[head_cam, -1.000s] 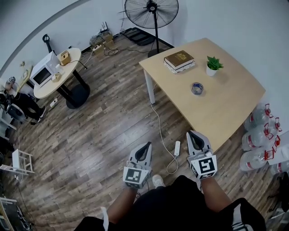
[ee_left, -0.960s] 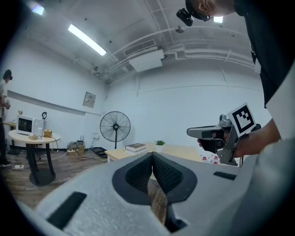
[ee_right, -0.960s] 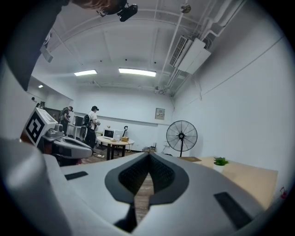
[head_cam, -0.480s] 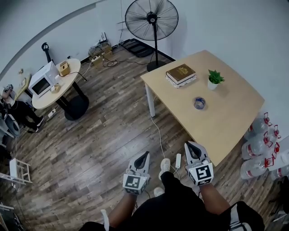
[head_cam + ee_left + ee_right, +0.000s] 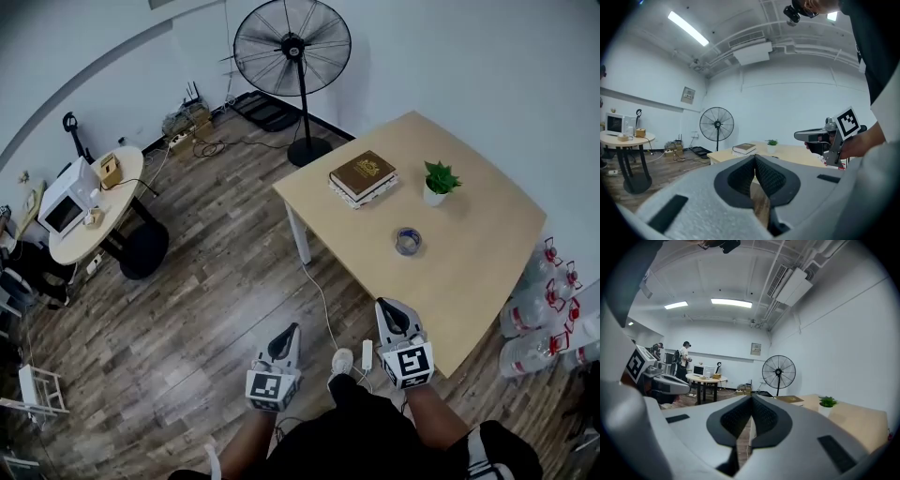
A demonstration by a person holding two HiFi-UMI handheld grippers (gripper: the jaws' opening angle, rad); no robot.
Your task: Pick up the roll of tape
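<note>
The roll of tape (image 5: 408, 242), a small bluish ring, lies flat on the light wooden table (image 5: 487, 272) near its middle. My right gripper (image 5: 386, 308) is shut and empty, hovering just off the table's near edge, well short of the tape. My left gripper (image 5: 290, 331) is also shut and empty, over the wooden floor to the left of the table. In the left gripper view the jaws (image 5: 755, 159) meet at the tips and the right gripper (image 5: 820, 137) shows at the right. In the right gripper view the jaws (image 5: 751, 398) are pressed together.
On the table stand a brown book (image 5: 362, 174) and a small potted plant (image 5: 437, 181). A standing fan (image 5: 292, 49) is beyond the table. A white cable and power strip (image 5: 367, 352) lie on the floor. Water bottles (image 5: 544, 309) sit at the right. A round table (image 5: 89, 202) stands far left.
Both grippers have moved forward toward the table, still shut. The table and tape now appear closer and lower in the head view.
</note>
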